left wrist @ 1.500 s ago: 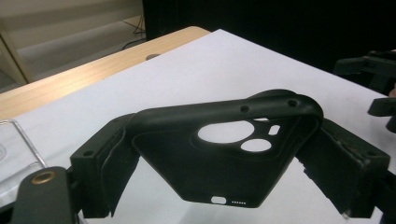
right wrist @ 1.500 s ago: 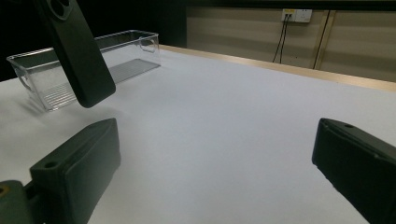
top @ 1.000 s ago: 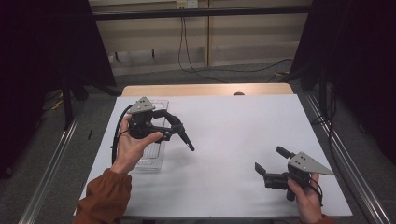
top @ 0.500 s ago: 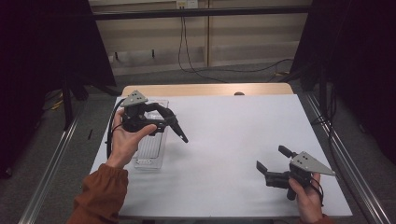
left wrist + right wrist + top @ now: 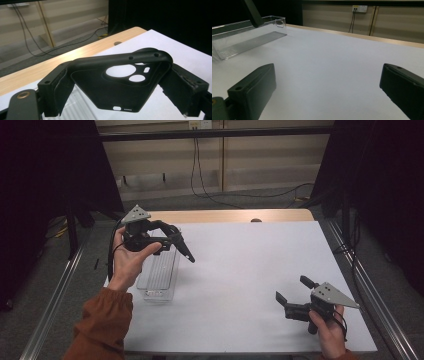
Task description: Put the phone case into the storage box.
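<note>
A: Two tools are showing over the white table. What is the left tool doing?

B: It is being held up in the person's left hand, above the far left part of the table. Its jaws are closing on a black phone case; in the left gripper view each jaw is pressing an outer edge of the case, which is bowing between them, with its camera cut-outs facing the lens.

A: Where is the case lying in the high view?

B: It is sticking out from the tool as a dark strip, slanting down to the right, clear of the table surface.

A: What is sitting beneath that hand?

B: A clear plastic tray is resting on the table near its left edge, just below the tool. In the right gripper view the tray is showing a ribbed floor and low transparent walls.

A: And the right tool?

B: The right hand is gripping it low over the near right corner of the table, well apart from the tray. Its jaws are standing wide apart with nothing between them.
</note>
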